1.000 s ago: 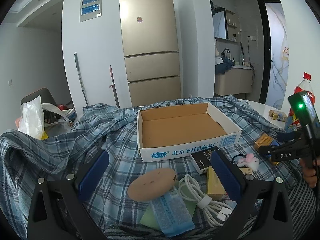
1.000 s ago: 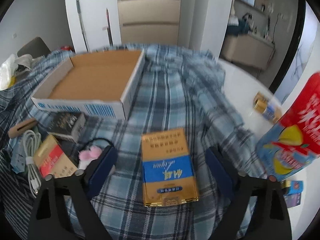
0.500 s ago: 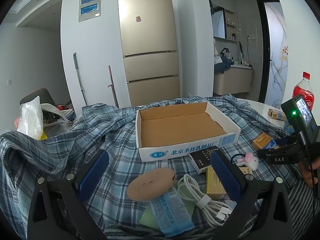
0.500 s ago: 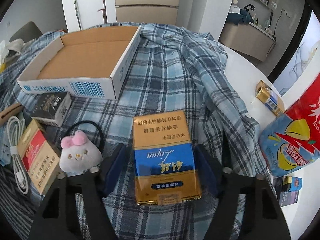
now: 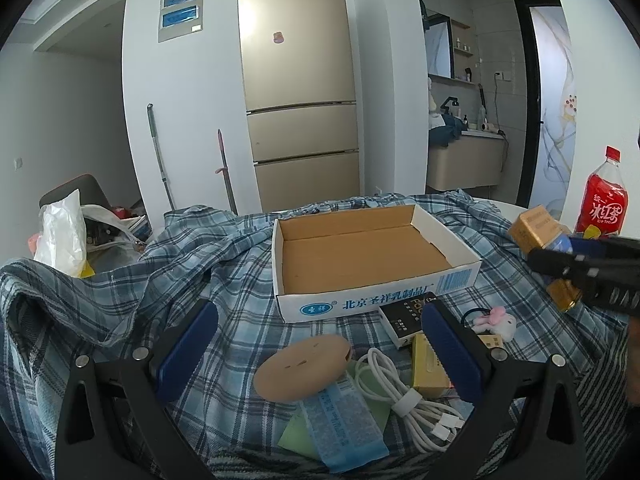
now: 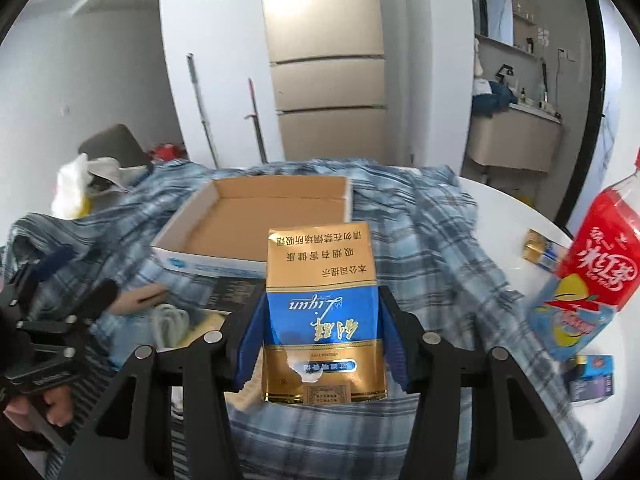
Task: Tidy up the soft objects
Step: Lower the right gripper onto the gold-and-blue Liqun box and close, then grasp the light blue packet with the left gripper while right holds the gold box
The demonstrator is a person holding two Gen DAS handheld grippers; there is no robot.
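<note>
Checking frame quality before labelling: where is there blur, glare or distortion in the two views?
Left wrist view: sharp, glare on the fridge, edges bent by the fisheye. Right wrist view: the cloth and bottle are smeared, while the held pack in the right gripper stays crisp.

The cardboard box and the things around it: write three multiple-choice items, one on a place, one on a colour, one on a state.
1. Where is the white cable?
A. inside the cardboard box
B. on the plaid cloth in front of the box
C. on the bare white table

2. What colour is the bottle cap?
A. red
B. green
C. white

3. What is the right gripper doing?
A. standing open over nothing
B. clamping the gold and blue pack
C. clamping the pink plush toy

Answers: 1 B, the cable lies coiled on the plaid cloth, nearer the camera than the cardboard box. 2 A, the cap is red. 3 B, both pads press the sides of the gold and blue pack, which is off the cloth.
</note>
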